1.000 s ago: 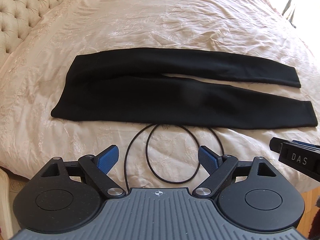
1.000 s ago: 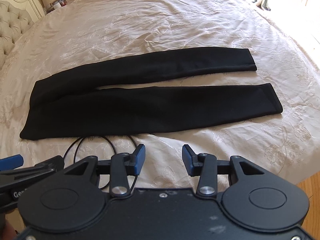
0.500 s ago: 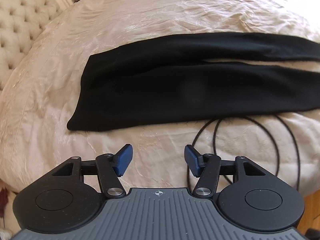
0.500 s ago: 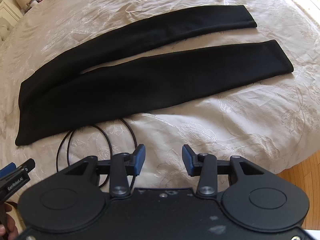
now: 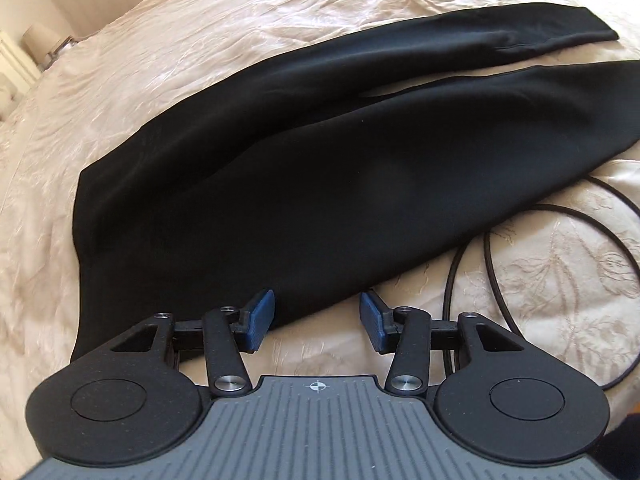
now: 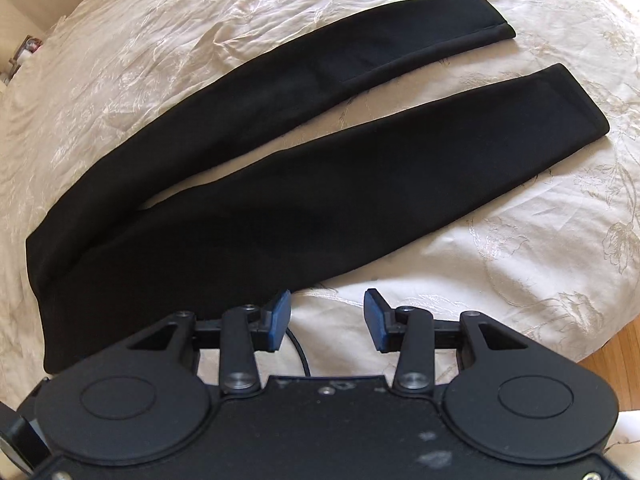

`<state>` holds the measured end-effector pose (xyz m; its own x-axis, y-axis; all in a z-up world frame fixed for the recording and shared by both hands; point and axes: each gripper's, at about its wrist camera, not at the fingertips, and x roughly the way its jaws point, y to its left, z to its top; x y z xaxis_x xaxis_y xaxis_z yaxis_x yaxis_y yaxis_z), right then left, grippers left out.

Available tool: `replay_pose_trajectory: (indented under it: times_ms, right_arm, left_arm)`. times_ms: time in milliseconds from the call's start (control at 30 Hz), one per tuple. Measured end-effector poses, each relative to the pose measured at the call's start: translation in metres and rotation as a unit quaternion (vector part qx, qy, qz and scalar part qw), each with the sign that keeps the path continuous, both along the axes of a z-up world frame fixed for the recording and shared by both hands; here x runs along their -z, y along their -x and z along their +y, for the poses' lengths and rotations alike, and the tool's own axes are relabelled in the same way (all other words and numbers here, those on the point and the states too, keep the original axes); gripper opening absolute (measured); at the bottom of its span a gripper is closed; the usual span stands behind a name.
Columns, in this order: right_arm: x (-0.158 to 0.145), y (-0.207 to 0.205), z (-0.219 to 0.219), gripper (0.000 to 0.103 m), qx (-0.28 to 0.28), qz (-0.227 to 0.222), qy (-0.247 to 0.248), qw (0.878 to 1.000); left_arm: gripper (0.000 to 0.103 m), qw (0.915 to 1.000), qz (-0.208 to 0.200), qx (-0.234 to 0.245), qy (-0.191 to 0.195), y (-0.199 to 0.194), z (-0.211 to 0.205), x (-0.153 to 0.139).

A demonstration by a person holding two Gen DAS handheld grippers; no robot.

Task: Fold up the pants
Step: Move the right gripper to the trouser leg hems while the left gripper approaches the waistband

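While both hand-held grippers (image 5: 317, 317) (image 6: 327, 318) gape empty, a cable (image 5: 492, 264) loops beside the pants (image 5: 280, 184).

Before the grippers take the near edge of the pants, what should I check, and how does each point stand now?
1. Left gripper open, holding nothing: ok.
2. Right gripper open, holding nothing: ok.
3. Pants lie flat on the bed, legs apart, not yet folded: ok.
4. Near edge of the pants is just ahead of both grippers: ok.
5. Cable free of the pants: cannot tell; it runs under their edge in the left view.
6. Far leg smooth: not ok, small crease near its cuff.
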<state>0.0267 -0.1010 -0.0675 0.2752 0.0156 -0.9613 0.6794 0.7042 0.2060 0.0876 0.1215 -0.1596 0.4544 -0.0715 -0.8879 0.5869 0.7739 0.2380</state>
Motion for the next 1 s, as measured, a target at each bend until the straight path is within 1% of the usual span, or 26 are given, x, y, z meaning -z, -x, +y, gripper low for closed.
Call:
replay_pose_trajectory:
  times_ms: [100,200,233,333,467,567,600,867,900,933,1000]
  right_arm:
    - [0.005,0.003,-0.013,0.043,0.048,0.005,-0.004,0.999]
    - [0.009,0.013,-0.03,0.043,0.091,0.009,0.008,0.996]
    - [0.01,0.018,-0.037,0.043,0.107,0.009,0.013,0.994]
    - [0.012,0.032,-0.06,0.043,0.148,0.008,0.026,0.989]
    - [0.015,0.05,-0.094,0.042,0.196,0.006,0.038,0.98]
    - [0.02,0.057,-0.118,0.042,0.217,-0.006,0.039,0.975]
    - [0.024,0.058,-0.126,0.042,0.224,-0.007,0.037,0.974]
    - [0.061,0.063,-0.184,0.042,0.274,-0.008,-0.004,0.962]
    - [0.066,0.064,-0.191,0.042,0.278,-0.01,-0.009,0.961]
    - [0.071,0.064,-0.197,0.042,0.281,-0.012,-0.013,0.959]
    - [0.08,0.068,-0.208,0.037,0.29,-0.017,-0.026,0.956]
  left_arm:
    - [0.046,0.9994,0.003,0.035,0.002,-0.003,-0.007,0.006]
    - [0.046,0.9976,0.002,0.067,0.015,-0.002,-0.013,0.009]
    - [0.044,0.9969,0.003,0.076,0.018,-0.002,-0.013,0.01]
    - [0.032,0.9959,0.015,0.084,0.031,-0.003,-0.016,0.009]
    - [0.021,0.9952,0.044,0.059,0.065,-0.01,-0.01,0.006]
    - [0.017,0.9945,0.052,0.037,0.083,-0.016,-0.006,0.0]
    - [0.017,0.9945,0.055,0.029,0.084,-0.019,-0.001,-0.006]
    - [0.017,0.9968,0.047,-0.014,0.064,-0.02,0.0,-0.022]
    - [0.017,0.997,0.045,-0.018,0.06,-0.023,-0.012,-0.021]
    - [0.017,0.9971,0.045,-0.021,0.057,-0.023,-0.012,-0.022]
    - [0.017,0.9974,0.043,-0.024,0.053,-0.025,-0.012,-0.026]
